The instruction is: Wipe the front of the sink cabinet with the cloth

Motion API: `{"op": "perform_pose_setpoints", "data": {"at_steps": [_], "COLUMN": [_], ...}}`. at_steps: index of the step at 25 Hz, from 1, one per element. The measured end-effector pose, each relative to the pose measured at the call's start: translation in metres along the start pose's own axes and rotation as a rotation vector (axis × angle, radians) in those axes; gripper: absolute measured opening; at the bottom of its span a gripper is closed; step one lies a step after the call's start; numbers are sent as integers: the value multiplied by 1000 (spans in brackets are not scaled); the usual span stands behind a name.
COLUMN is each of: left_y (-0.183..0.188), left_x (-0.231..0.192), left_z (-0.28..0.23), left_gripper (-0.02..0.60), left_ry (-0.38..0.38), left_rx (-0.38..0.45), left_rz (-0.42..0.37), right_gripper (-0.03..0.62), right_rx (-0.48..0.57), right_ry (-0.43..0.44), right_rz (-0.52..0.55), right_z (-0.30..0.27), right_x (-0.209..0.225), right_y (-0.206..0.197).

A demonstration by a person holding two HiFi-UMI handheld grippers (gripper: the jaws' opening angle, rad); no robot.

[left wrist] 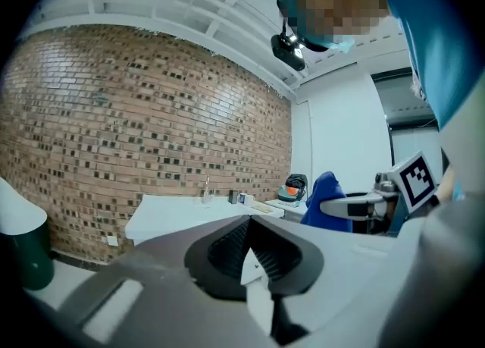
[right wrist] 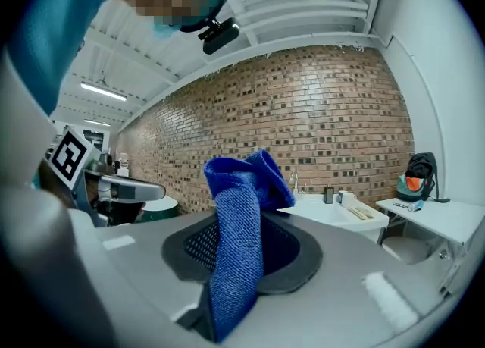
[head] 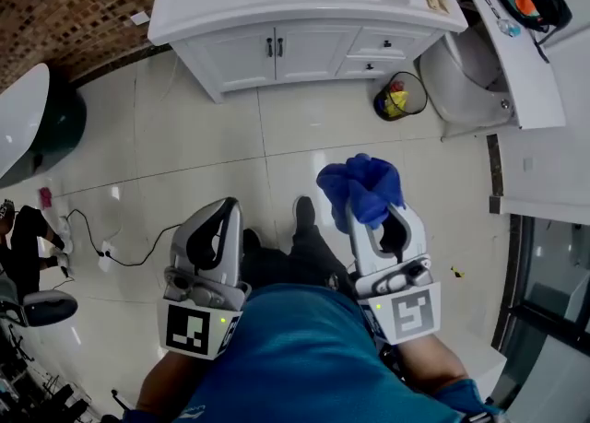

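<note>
From the head view, the blue cloth bunches at the tip of the right gripper, well apart from the sink cabinet at the far edge of the floor; left gripper view: the left gripper has its jaws together, nothing between; right gripper view: jaws pinch the cloth.

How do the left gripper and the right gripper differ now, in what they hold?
The left gripper is shut on nothing; the right gripper is shut on the blue cloth. Nothing rises past the left gripper's fingers; the cloth bunches up above the right gripper's. Both are shut and held near the person's body, apart from the sink cabinet.
</note>
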State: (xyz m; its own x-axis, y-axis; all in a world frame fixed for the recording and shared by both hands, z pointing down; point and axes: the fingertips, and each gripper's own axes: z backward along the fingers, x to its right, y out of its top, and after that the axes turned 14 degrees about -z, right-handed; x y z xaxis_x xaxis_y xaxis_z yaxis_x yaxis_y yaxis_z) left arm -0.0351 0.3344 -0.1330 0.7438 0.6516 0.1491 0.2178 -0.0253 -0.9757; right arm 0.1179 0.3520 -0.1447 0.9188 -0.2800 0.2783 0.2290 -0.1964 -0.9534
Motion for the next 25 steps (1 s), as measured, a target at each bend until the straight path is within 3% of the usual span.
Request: {"op": "perform_pose_setpoints", "data": {"at_steps": [4, 9, 19, 25], "left_y": [-11, -21, -32, -30], "left_x": [3, 6, -38, -28], "left_z": [36, 72, 80, 58], "left_gripper": [6, 6, 6, 6], "left_ry": [-38, -152, -26, 3], "left_rx": [-32, -49, -57, -55], "left_rz": [46, 3, 21, 35], "right_gripper": [103, 103, 103, 90], "right_rx": [-43, -43, -52, -54], "right_ry": [-46, -93, -147, -111], "right_rz": [-6, -33, -31, -30], "right_z": [22, 26, 35, 35], "right_x": [-43, -83, -97, -82], "right_y": [-21, -35, -45, -45]}}
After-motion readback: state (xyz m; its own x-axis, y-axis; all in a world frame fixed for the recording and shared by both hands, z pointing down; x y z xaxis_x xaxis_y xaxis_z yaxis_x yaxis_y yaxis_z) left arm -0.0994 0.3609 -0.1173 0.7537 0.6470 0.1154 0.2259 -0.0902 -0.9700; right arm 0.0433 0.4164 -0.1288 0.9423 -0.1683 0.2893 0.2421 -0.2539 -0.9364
